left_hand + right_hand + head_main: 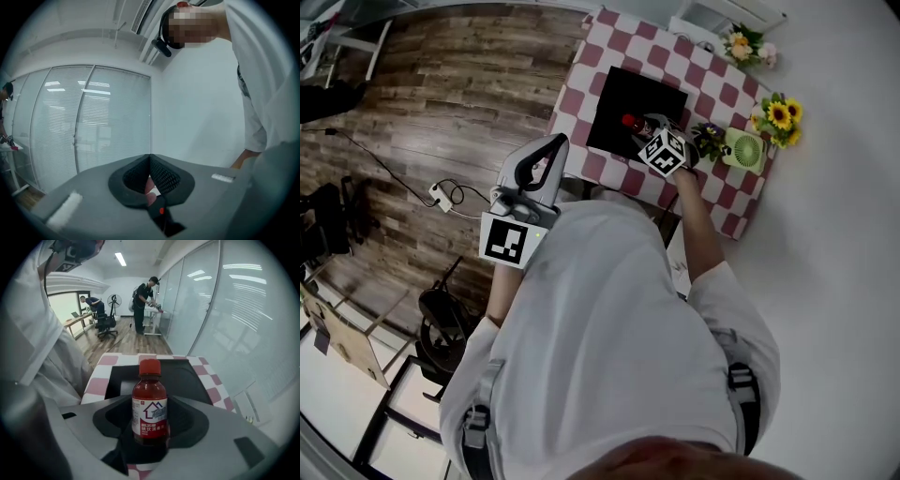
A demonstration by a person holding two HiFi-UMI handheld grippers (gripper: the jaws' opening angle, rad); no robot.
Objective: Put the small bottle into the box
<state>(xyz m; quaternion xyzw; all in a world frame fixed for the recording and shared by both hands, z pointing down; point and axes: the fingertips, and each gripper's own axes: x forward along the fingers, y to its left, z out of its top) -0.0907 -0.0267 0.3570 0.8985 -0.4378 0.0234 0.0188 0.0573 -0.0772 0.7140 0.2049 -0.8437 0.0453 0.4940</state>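
**Item 1: my right claw (150, 430).** Jaws drawn in partway and clamped on the lower body of the small bottle (149, 404), which is dark red with a red cap, its printed label facing me, and upright. From the head view the bottle sits against the near part of the black box (623, 92). I cannot tell whether its base touches the box floor.

**Item 2: my left claw (150, 164).** Jaws closed together with nothing between them. I hold it at my side, clear of the table, aimed at a glass wall with blinds (93, 122).

**Item 3: risks, as I judge them.**
- The grip is low, so the bottle's top half is free. A tilted wrist or an abrupt release could topple it.
- Pink check shows beneath my jaws. Letting go too near the box's rim could leave the bottle on the cloth or propped on the edge.
- The smooth body could slide if I loosen early.

**Item 4: surface.** A small table under a pink-and-white checked cloth (581, 89). Along one edge stand a green fan (743, 148), sunflowers (780, 116) and a paler bouquet (746, 45).

**Item 5: room.** An office with glass partitions and a wood-plank floor (459, 94) crossed by a trailing cable (394, 173). In the distance are a standing person (143, 301) and another person bent over a desk (93, 303).
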